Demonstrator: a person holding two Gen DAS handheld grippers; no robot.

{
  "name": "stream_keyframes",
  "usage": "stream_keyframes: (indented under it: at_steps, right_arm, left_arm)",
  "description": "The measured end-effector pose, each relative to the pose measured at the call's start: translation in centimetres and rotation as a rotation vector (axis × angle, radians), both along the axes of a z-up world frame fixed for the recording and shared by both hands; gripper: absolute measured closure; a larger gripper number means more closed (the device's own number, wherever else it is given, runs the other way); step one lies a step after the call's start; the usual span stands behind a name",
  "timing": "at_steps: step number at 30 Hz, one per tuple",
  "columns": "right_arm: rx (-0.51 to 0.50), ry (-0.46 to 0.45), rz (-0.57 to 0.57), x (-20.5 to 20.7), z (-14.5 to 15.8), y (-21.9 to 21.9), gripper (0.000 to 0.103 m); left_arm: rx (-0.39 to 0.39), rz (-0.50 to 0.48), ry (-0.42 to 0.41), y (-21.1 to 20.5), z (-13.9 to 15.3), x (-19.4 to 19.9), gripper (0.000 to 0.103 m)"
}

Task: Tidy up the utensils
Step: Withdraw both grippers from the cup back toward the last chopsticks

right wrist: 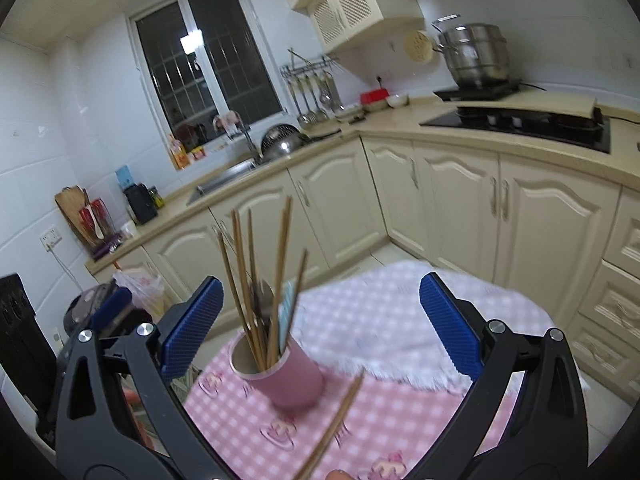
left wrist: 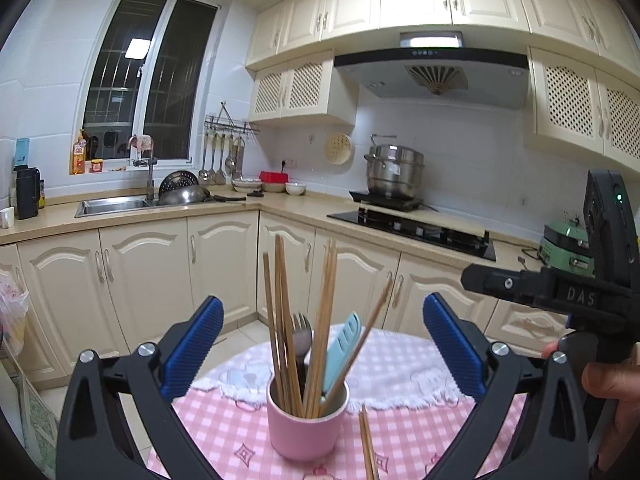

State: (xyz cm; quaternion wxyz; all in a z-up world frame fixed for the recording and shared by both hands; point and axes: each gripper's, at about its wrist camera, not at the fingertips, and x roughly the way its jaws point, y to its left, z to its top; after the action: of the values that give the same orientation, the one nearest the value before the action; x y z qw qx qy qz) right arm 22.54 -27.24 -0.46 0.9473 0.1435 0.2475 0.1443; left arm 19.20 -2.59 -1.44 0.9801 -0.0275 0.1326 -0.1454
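A pink cup (left wrist: 306, 428) stands on the pink checked tablecloth (left wrist: 224, 432). It holds several wooden chopsticks (left wrist: 282, 320), a metal fork (left wrist: 302, 336) and a teal spatula (left wrist: 340, 356). My left gripper (left wrist: 324, 348) is open, its blue pads (left wrist: 196, 344) wide on either side of the cup and short of it. A loose pair of chopsticks (left wrist: 368, 444) lies on the cloth in front of the cup. In the right wrist view my right gripper (right wrist: 320, 324) is open and holds nothing, with the cup (right wrist: 288, 380) low and left between its jaws and the loose chopsticks (right wrist: 332, 428) blurred in the foreground.
A white lace mat (left wrist: 400, 380) lies behind the cup on the round table. The right gripper's black body (left wrist: 560, 292) and a hand (left wrist: 612, 392) sit at the right. Cream cabinets (left wrist: 140, 280), a sink (left wrist: 112, 204) and a stove (left wrist: 416, 228) ring the room.
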Motion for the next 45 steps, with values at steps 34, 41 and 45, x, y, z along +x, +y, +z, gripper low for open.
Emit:
stream_keyframes:
  at_steps: [34, 41, 45]
  right_arm:
    - [-0.338, 0.503, 0.059, -3.0, -17.5, 5.9, 0.006]
    - [-0.385, 0.520, 0.066, -2.9, -18.5, 6.8, 0.006]
    - [-0.420, 0.517, 0.077, -2.3, -18.5, 7.8, 0.006]
  left_arm:
    - [0.089, 0.018, 0.308, 0.6, -10.0, -1.3, 0.005]
    - [0.101, 0.020, 0.351, 0.8, -11.5, -1.0, 0.005]
    - [0.105, 0.020, 0.367, 0.8, -11.9, -0.7, 0.005]
